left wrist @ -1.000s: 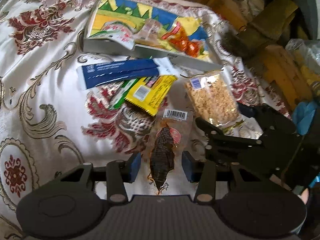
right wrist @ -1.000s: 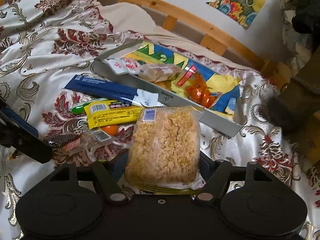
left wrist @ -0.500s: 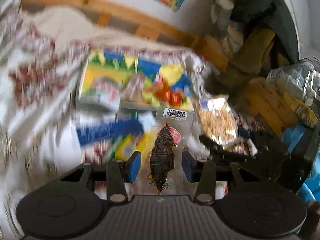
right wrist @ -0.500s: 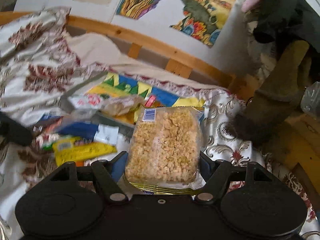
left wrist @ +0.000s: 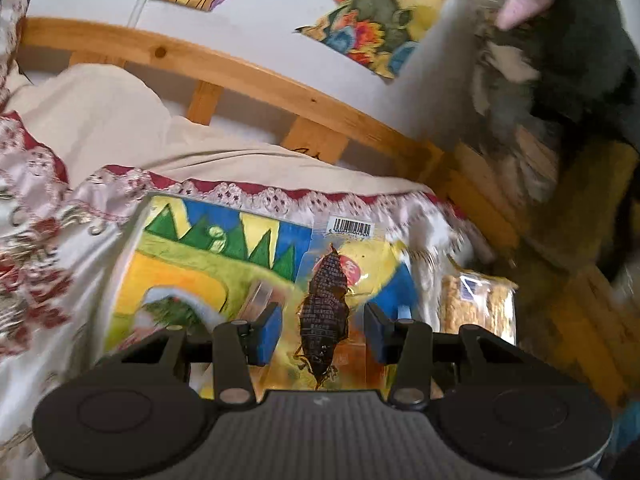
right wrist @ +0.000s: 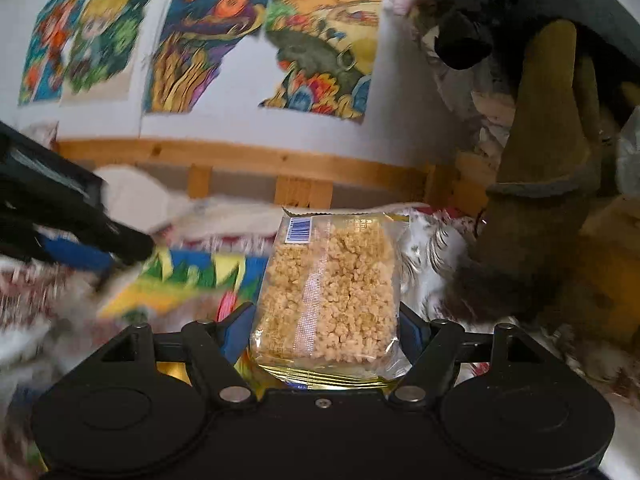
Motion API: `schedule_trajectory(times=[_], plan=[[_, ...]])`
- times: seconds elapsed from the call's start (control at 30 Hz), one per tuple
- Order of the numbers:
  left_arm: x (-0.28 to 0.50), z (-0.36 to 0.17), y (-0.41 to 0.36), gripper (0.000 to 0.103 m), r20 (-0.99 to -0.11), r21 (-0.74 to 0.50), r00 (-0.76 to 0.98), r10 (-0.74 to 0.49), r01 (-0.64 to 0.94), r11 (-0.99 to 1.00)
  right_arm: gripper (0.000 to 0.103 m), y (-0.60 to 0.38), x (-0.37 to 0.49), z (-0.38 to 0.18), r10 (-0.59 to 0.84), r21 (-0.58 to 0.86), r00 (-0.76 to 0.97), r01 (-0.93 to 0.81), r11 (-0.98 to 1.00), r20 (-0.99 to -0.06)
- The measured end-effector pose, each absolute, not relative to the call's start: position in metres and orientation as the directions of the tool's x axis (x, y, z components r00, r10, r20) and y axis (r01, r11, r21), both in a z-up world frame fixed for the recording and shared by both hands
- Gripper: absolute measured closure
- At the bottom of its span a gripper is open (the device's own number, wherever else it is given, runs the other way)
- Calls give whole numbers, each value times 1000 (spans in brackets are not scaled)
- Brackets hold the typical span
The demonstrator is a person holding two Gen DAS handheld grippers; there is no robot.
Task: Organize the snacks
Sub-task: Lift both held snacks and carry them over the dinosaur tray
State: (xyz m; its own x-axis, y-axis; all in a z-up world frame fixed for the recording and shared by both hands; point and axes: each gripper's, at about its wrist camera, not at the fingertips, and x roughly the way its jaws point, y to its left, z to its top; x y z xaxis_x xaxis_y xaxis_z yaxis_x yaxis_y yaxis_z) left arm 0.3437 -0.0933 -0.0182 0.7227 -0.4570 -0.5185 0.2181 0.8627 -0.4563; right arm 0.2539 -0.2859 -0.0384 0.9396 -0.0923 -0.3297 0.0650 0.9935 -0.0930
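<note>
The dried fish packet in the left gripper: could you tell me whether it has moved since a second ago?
Yes. The dried fish packet has been lifted off the bedspread and carried forward; it now hangs over the colourful tray, toward the wooden headboard.

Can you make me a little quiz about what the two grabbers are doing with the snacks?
1. True or false: the right hand-held gripper is empty.
2. What does the left hand-held gripper carry? A) fish packet B) banana C) cup
3. Fill in: the barcode label on the crisp packet is ____.

Key: 1 false, it grips the crisp packet. 2 A. 3 blue.
</note>
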Motion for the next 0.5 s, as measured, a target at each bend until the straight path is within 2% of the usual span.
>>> schedule_trajectory(times=[0.27,0.5], plan=[[405,-43,-130,55,-590,-387,719,-368,149,910,29,-295,314,-63,-69,15,925,80,997,-373],[420,-61,-142,55,-668,-258,694,-268,121,958,29,-293,336,-85,-46,79,895,90,993,-443]])
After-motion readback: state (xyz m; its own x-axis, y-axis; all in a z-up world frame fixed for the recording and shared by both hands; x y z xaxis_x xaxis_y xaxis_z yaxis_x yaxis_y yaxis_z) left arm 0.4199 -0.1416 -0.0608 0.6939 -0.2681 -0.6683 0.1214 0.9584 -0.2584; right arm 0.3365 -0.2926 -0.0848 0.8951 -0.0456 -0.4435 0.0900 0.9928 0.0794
